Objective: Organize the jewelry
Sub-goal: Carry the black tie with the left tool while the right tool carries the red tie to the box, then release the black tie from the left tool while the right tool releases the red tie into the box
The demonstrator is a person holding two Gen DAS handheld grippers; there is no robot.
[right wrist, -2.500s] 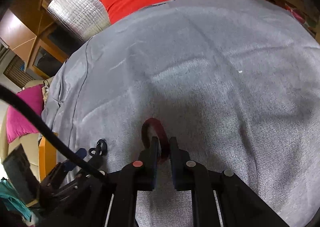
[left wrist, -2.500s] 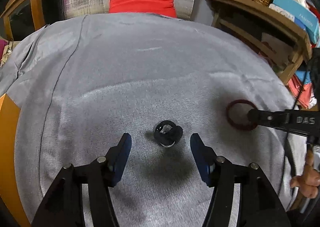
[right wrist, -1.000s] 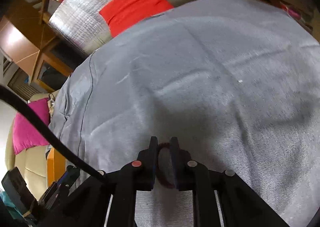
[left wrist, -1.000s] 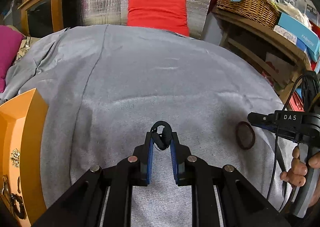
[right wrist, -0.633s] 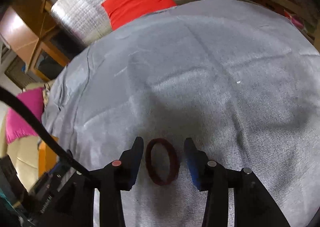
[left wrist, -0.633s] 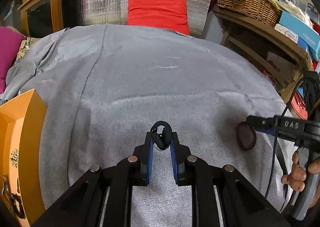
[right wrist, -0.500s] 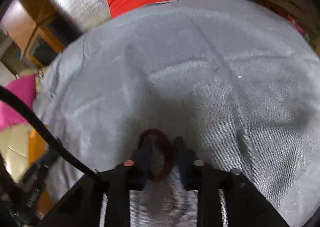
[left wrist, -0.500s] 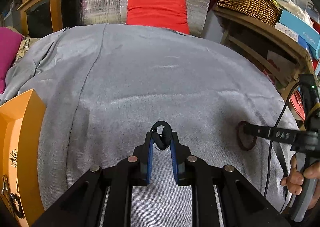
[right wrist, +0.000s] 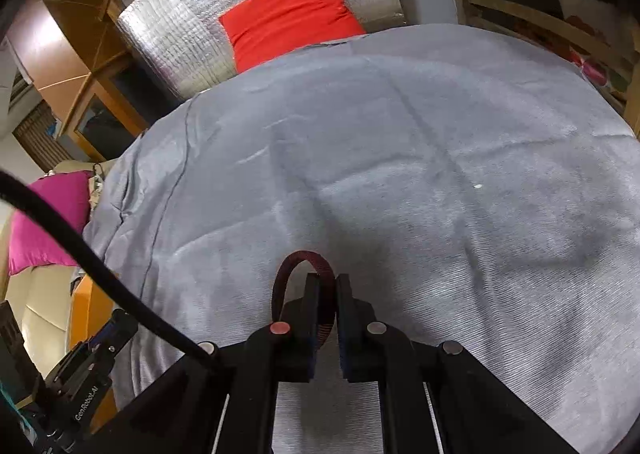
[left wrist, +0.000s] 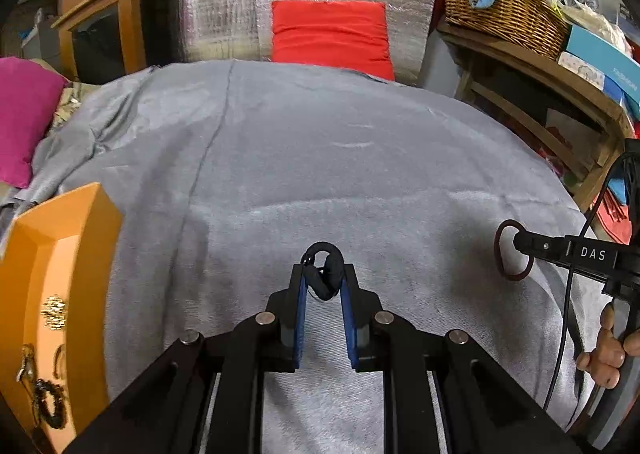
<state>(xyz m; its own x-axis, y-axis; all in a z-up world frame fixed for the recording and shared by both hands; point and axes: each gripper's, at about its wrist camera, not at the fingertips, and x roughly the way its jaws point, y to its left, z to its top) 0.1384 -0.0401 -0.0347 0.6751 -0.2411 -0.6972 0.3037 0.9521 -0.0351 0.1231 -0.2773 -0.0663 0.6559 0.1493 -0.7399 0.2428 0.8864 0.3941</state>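
Left wrist view showed my left gripper [left wrist: 323, 286] clamped on the black bracelet [left wrist: 325, 272] above the grey cloth [left wrist: 320, 173]; my right gripper [right wrist: 327, 294] had pinched the maroon ring [right wrist: 306, 260] there.

White letters "DAS" stand on the right gripper [left wrist: 516, 242], along its black arm. "GenRobot.AI" runs along the left gripper's [right wrist: 120, 324] black body.
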